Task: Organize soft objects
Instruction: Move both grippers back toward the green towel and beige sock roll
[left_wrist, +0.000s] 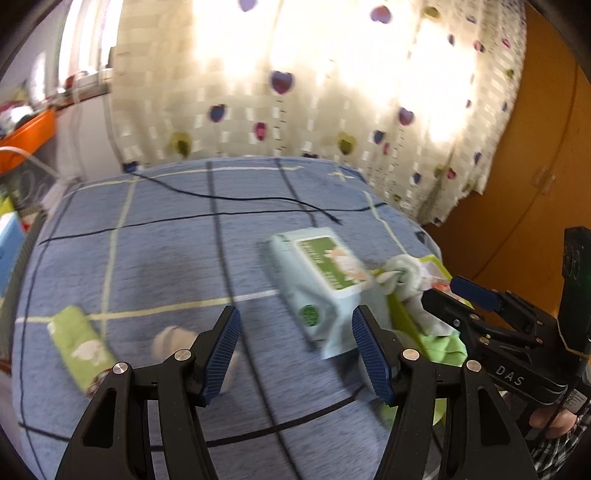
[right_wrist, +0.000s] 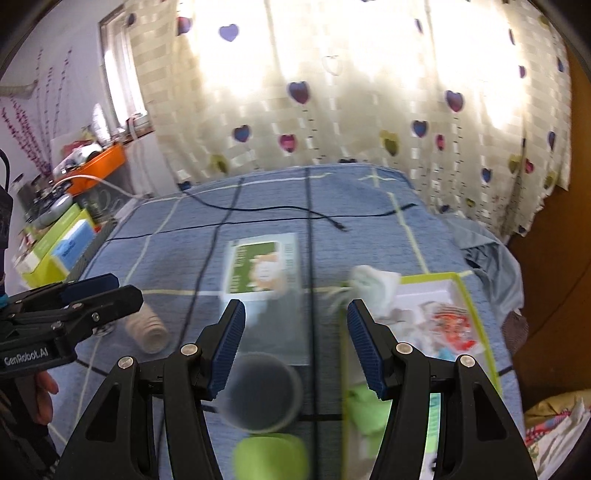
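A pale wet-wipes pack (left_wrist: 317, 284) (right_wrist: 262, 266) with a green label lies on the blue checked bedspread (left_wrist: 166, 251). My left gripper (left_wrist: 295, 314) hovers open just short of it, pads bare. A small green tissue pack (left_wrist: 81, 343) and a beige roll (left_wrist: 173, 339) (right_wrist: 147, 328) lie to its left. My right gripper (right_wrist: 295, 306) is open and holds nothing, above a dark round roll (right_wrist: 264, 391) and a green soft item (right_wrist: 271, 458). A lime-rimmed box (right_wrist: 469, 295) at the right holds a white-green cloth (right_wrist: 373, 280) and a green cloth (right_wrist: 369, 406). Both views are blurred.
A black cable (right_wrist: 280, 210) runs across the far part of the bed. A heart-patterned curtain (left_wrist: 295, 92) hangs behind it. Boxes and an orange tray (right_wrist: 99, 166) crowd the left side, and a wooden wardrobe (left_wrist: 535, 166) stands on the right. The other gripper (left_wrist: 443, 290) (right_wrist: 127, 288) shows in each view.
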